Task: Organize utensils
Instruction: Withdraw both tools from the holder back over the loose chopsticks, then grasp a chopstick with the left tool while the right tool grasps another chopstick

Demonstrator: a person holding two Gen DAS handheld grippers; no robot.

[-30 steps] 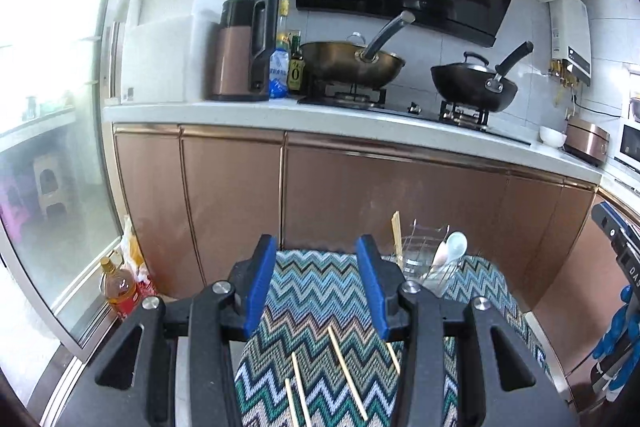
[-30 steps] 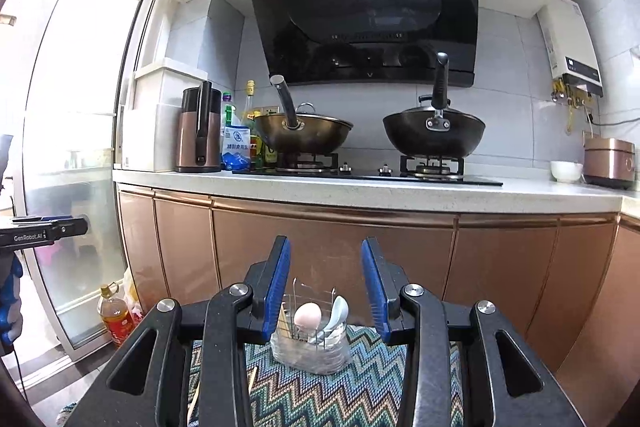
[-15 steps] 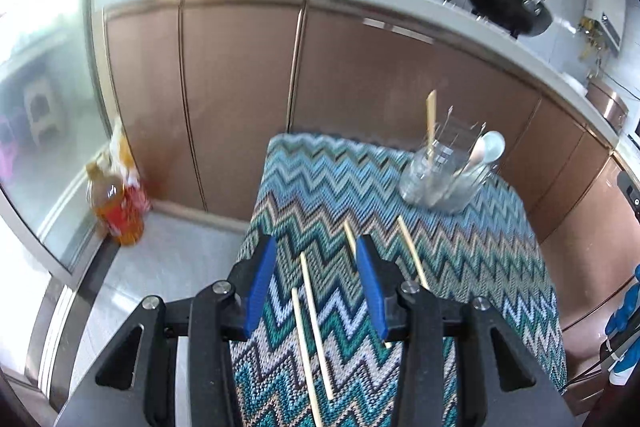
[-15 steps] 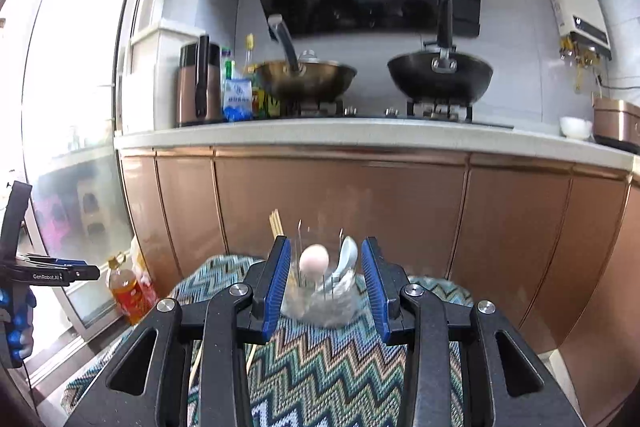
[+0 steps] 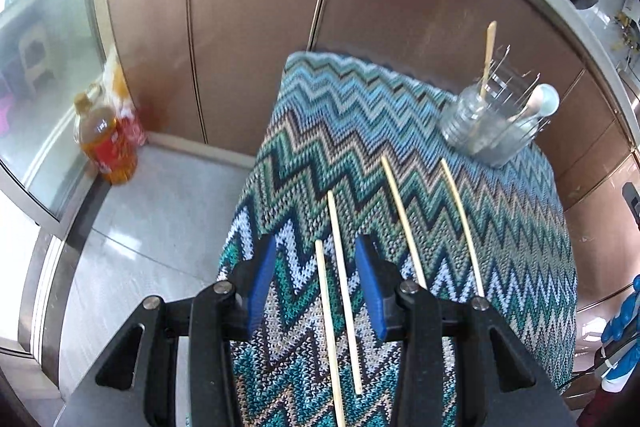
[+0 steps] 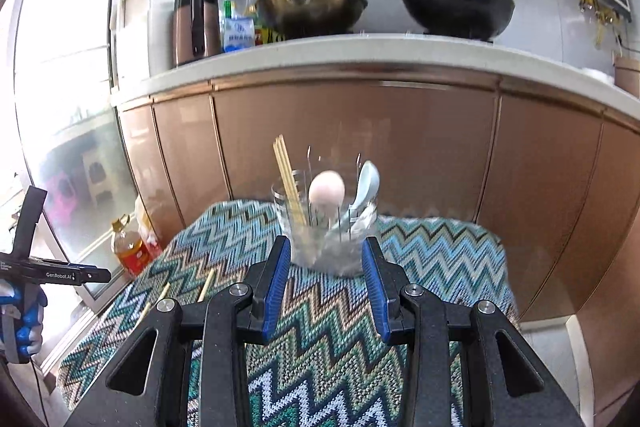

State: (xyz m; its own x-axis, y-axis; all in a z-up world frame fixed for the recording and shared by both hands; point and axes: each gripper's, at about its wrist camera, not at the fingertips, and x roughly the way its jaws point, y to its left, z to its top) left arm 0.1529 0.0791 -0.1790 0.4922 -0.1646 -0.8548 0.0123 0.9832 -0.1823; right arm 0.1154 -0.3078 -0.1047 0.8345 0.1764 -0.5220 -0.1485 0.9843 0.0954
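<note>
- Four pale wooden chopsticks lie flat on the zigzag-patterned cloth [image 5: 360, 131] that covers the surface, all running roughly lengthwise toward the far end.
- The two leftmost chopsticks, a shorter-looking one [image 5: 329, 327] and a longer one [image 5: 344, 287], lie close side by side without crossing.
- A third chopstick [image 5: 402, 219] and a fourth chopstick [image 5: 462, 223] lie further right, well apart from the first pair, their far tips near the glass holder.
- The glass holder [image 6: 320, 243] stands upright near the far edge of the cloth, holding a few upright chopsticks [image 6: 288, 183], a pale round-headed spoon [image 6: 326, 191] and a white soup spoon [image 6: 366, 187].
- The left tongs [image 5: 316, 283] hang tilted downward above the near part of the cloth, jaws wide apart, holding nothing; the first pair of chopsticks appears in the gap between the blue pads [image 5: 262, 283]. Whether the pads touch the cloth cannot be told.
- The right tongs [image 6: 326, 283] point level toward the glass holder, jaws wide and empty, with the holder framed just beyond the tips.
- In the right wrist view, the left tongs' body and a blue-gloved hand [image 6: 22, 319] show at the left edge.
- Behind the surface stand copper-coloured cabinet doors [image 6: 352, 147], and an oil bottle [image 5: 105, 143] sits on the floor by the glass door.
</note>
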